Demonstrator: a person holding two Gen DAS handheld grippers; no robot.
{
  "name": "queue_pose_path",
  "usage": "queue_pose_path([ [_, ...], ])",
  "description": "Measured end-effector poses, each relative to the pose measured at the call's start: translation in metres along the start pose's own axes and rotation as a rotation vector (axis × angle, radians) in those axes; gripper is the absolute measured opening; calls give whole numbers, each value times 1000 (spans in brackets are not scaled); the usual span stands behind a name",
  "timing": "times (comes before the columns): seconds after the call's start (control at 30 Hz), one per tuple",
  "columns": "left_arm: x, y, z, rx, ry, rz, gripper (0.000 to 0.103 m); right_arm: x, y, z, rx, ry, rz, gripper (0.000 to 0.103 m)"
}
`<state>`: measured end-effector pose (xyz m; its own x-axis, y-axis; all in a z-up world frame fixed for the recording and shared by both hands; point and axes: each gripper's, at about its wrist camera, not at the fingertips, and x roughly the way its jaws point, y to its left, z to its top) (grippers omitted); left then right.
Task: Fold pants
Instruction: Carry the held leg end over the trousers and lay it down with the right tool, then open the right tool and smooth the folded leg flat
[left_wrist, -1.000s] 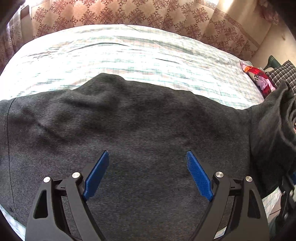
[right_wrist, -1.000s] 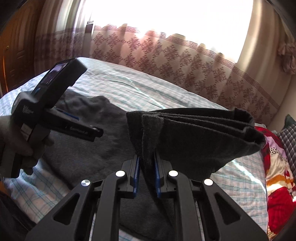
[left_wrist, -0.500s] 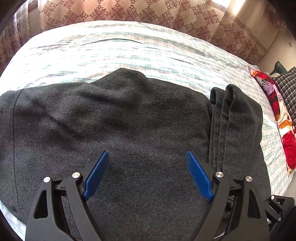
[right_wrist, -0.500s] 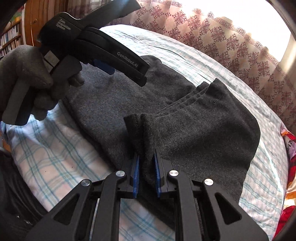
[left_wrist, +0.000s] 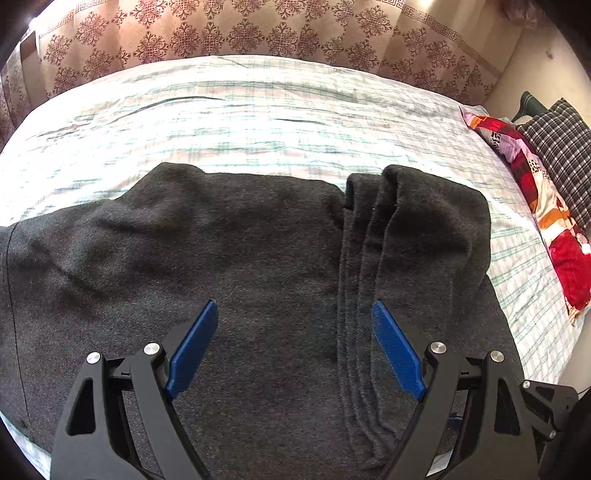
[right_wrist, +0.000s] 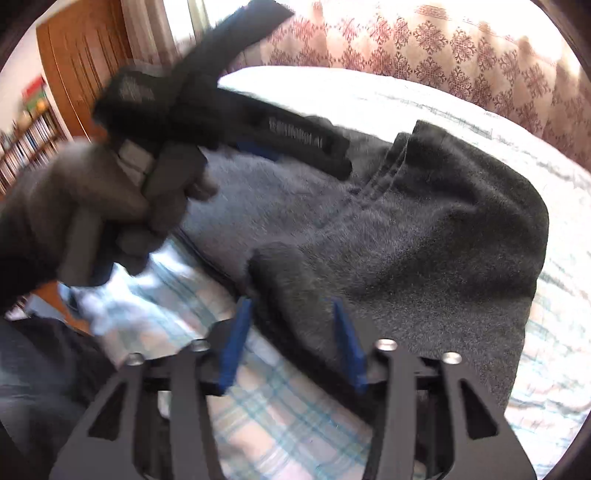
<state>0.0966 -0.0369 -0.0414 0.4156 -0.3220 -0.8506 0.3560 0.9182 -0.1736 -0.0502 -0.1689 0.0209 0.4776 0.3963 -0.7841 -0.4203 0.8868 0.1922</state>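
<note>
Your left gripper (left_wrist: 293, 314) and right gripper (right_wrist: 291, 306) both hang released over the half-folded pants (left_wrist: 229, 266) on the bed (left_wrist: 258, 118).

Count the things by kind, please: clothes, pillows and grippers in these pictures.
Pants: 1
Pillows: 2, a floral pillow and a checked pillow
Grippers: 2, the left gripper and the right gripper
Total: 5

Fuzzy matt wool-like pants (left_wrist: 258, 258), smooth cotton plaid bedsheet (left_wrist: 258, 122), glossy wooden wardrobe (right_wrist: 85, 70)
</note>
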Motion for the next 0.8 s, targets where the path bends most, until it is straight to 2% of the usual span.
queue_pose_path([
  [0.1, 5, -13, -2, 28, 20, -21, 86, -27, -17, 0, 67, -40, 64, 50],
  [0.17, 10, -22, -6, 43, 38, -33, 86, -45, -35, -1, 139, -73, 71, 50],
  [0.27, 19, -34, -16, 74, 73, -48, 86, -67, -66, -1, 241, -125, 14, 50],
  [0.37, 28, -42, -31, 107, 108, -34, 87, -70, -92, 11, 272, -145, -66, 50],
  [0.43, 29, -45, -43, 125, 101, -7, 87, -62, -102, 22, 268, -142, -88, 50],
  [0.53, 26, -47, -54, 134, 76, 14, 87, -39, -112, 40, 256, -119, -74, 50],
  [0.7, 24, -48, -61, 143, 67, 25, 87, 27, -135, 84, 215, -19, -89, 51],
  [0.8, 21, -47, -66, 142, 56, 24, 87, 59, -137, 97, 200, 44, -120, 51],
])
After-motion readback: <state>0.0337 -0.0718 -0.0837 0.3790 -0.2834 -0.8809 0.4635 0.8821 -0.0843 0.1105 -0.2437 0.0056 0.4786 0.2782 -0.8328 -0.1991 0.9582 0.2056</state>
